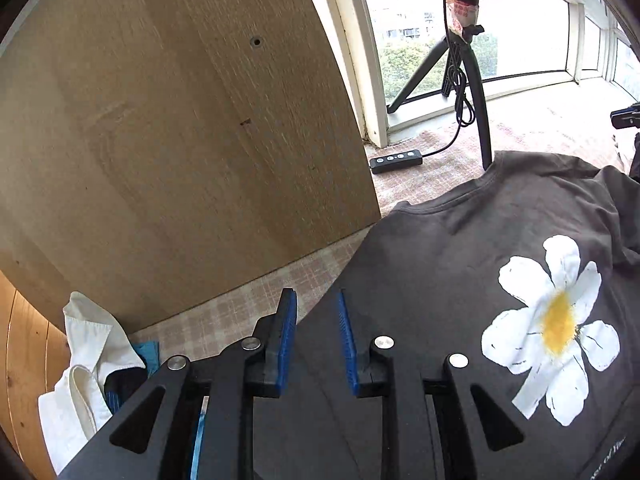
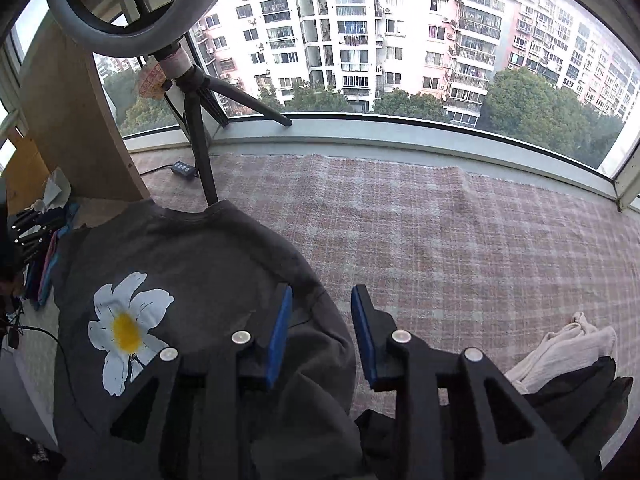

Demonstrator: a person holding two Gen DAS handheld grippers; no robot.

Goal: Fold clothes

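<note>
A dark grey T-shirt with a white and yellow daisy print lies on the pink checked cloth. My left gripper is open just over the shirt's left edge, with nothing between its blue pads. In the right wrist view the same T-shirt spreads to the left, its daisy near the bottom left. My right gripper is open above the shirt's bunched right side, where a sleeve edge lies between the fingers without being pinched.
A wooden panel stands at the left. A ring-light tripod and its cable remote sit behind the collar. White clothes pile at the left, cream and black clothes at the right. Checked cloth reaches the window.
</note>
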